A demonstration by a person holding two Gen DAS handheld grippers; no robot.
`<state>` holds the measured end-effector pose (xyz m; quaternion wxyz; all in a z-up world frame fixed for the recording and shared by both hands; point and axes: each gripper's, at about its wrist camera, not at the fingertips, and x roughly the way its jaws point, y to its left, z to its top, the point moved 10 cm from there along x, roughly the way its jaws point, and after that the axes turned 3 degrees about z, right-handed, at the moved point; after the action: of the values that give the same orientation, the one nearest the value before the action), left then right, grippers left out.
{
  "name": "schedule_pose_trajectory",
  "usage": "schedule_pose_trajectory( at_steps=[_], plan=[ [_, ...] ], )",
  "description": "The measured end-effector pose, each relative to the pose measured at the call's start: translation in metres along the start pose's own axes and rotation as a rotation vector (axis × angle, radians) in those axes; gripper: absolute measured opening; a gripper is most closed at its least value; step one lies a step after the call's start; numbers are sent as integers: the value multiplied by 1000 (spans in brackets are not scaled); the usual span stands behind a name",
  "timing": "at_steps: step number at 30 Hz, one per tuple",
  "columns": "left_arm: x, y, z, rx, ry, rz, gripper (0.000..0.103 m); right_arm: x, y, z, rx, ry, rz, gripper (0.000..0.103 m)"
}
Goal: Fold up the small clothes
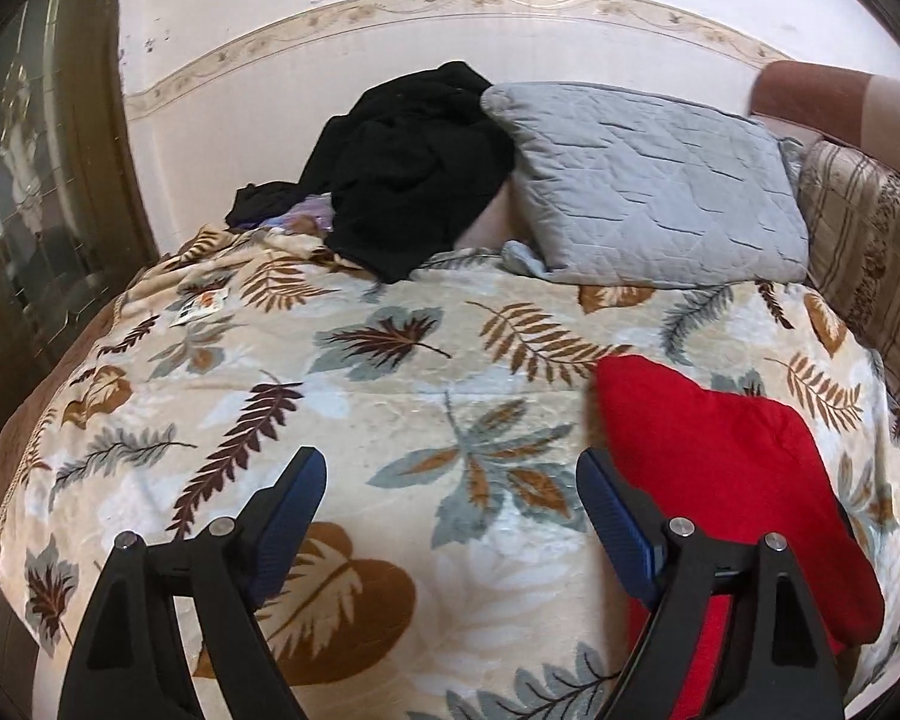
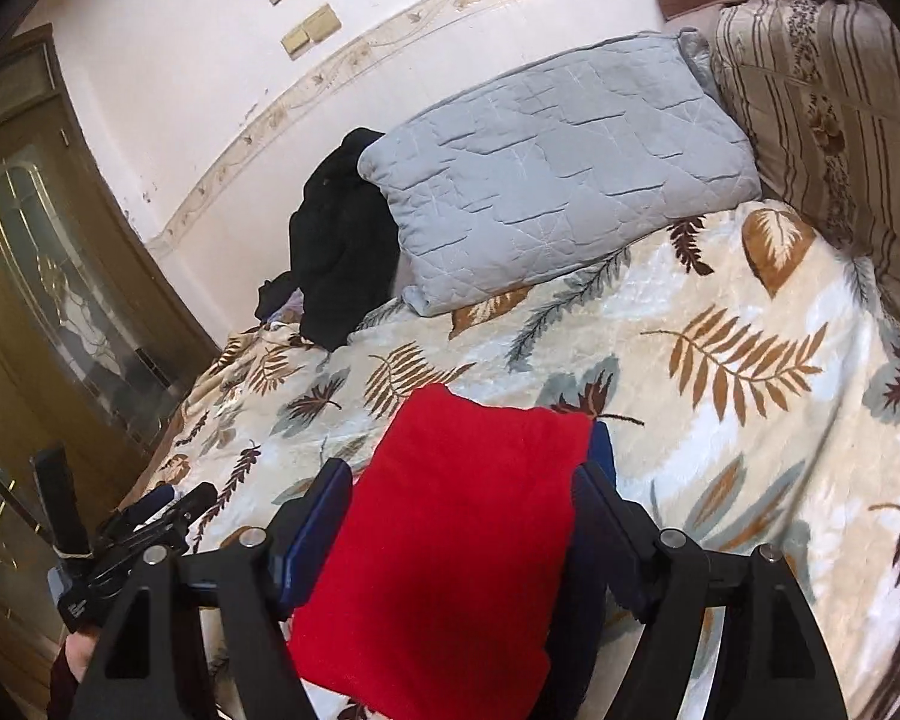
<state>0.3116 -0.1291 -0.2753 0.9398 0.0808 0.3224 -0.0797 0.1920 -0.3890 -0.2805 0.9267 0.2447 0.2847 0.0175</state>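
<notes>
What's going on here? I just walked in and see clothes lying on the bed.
A person is folding small clothes on a bed with a handheld gripper in each hand. A red garment lies folded on the leaf-print blanket. The right gripper is open with the red piece between its fingers, not pinched. The left gripper is open beside it over bare blanket, holding nothing. A heap of black clothes waits by the grey pillow near the wall.

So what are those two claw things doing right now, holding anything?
Left gripper: open, holding nothing.
Right gripper: open, red cloth between its fingers, not gripped.
</notes>
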Motion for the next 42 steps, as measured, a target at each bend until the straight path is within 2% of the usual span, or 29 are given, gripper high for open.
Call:
schedule_pose_trajectory(
  at_steps=[12, 21, 42],
  plan=[
    [-7, 13, 4, -64, -12, 13, 88, -34, 9, -2, -32, -100, -27, 79],
    [-6, 13, 4, -66, -11, 45, 88, -54, 14, 3, -50, -167, 3, 79],
    [-8, 6, 5, -67, -23, 63, 89, -46, -4, -2, -39, -134, -54, 79]
  ],
)
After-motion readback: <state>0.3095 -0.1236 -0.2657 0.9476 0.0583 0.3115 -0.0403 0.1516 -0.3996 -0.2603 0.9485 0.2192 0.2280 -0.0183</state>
